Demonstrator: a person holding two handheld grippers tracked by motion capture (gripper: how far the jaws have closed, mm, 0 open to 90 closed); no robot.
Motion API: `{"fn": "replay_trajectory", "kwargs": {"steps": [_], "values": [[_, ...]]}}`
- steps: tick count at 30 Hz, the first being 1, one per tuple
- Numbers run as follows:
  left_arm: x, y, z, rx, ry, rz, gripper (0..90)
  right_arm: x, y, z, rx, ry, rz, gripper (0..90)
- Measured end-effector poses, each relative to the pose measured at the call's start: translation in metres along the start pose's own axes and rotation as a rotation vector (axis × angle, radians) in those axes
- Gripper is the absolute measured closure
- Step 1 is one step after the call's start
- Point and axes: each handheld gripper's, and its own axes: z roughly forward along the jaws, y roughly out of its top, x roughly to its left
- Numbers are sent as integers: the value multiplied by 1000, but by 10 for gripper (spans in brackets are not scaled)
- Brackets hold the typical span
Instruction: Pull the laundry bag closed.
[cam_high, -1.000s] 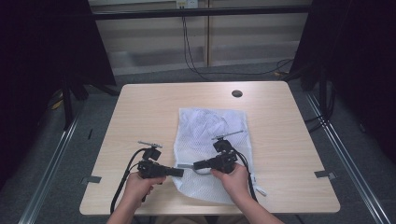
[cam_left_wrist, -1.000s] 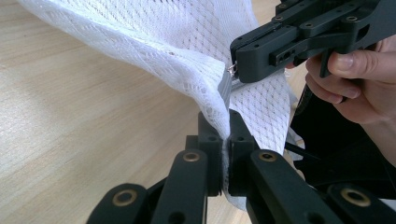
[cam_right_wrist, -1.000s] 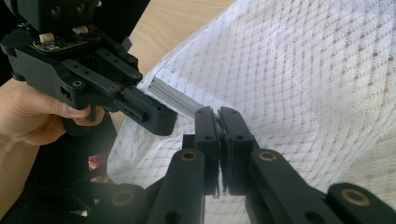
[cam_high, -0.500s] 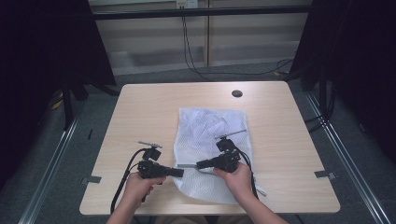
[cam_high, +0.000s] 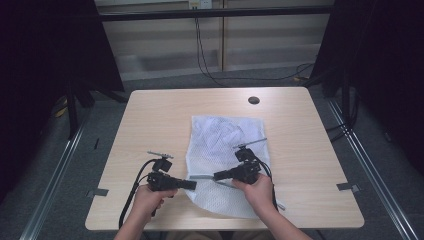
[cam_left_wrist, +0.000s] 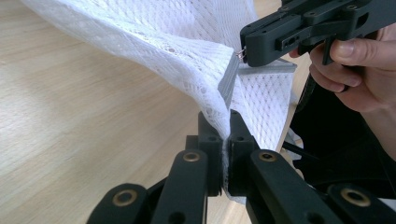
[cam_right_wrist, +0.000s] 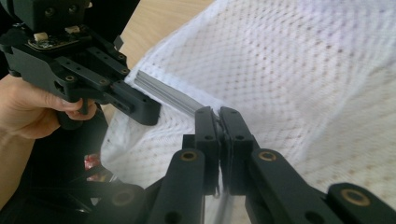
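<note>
A white mesh laundry bag (cam_high: 225, 160) with a grey zipper band (cam_high: 202, 177) is lying on the near half of a pale wooden table (cam_high: 150, 120), nearer its right side, well short of the round black grommet hole (cam_high: 254, 100) at the far edge. The left gripper (cam_left_wrist: 224, 135) is pinching the bag's mesh at its near left edge, jaws closed tight on the fabric and lifting that edge off the table. The right gripper (cam_right_wrist: 218, 122) is facing it just beside it, jaws pressed together on the grey zipper band, and what looks like a small metal zipper pull (cam_left_wrist: 241, 54) is showing at its tip. The person's hands are resting over the bag's near end.
</note>
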Motion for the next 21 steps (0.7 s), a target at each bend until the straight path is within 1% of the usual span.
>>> {"fn": "replay_trajectory", "kwargs": {"steps": [1, 2, 4, 13, 16, 17, 18, 20, 21], "values": [[0, 0, 0, 1, 3, 2, 880, -2, 0, -1, -6, 10, 8, 870], [0, 0, 0, -1, 4, 2, 879, -2, 0, -2, -7, 9, 12, 869], [0, 0, 1, 0, 0, 0, 880, -1, 0, -3, -5, -1, 6, 870], [0, 0, 0, 3, -6, -1, 880, -1, -1, -5, -2, 8, 0, 869], [0, 0, 0, 10, -7, 8, 880, -2, -1, -5, 1, 9, 0, 869], [-1, 0, 1, 4, -6, 0, 880, -2, -1, -5, 2, 10, -1, 869], [-1, 0, 0, 15, -12, -3, 880, -2, -1, -5, 1, 11, -1, 869], [1, 0, 0, 6, 0, 3, 880, -2, -1, -5, 6, 14, -2, 869], [1, 0, 0, 3, 2, 0, 880, -2, -1, -6, 10, -1, -4, 870]]}}
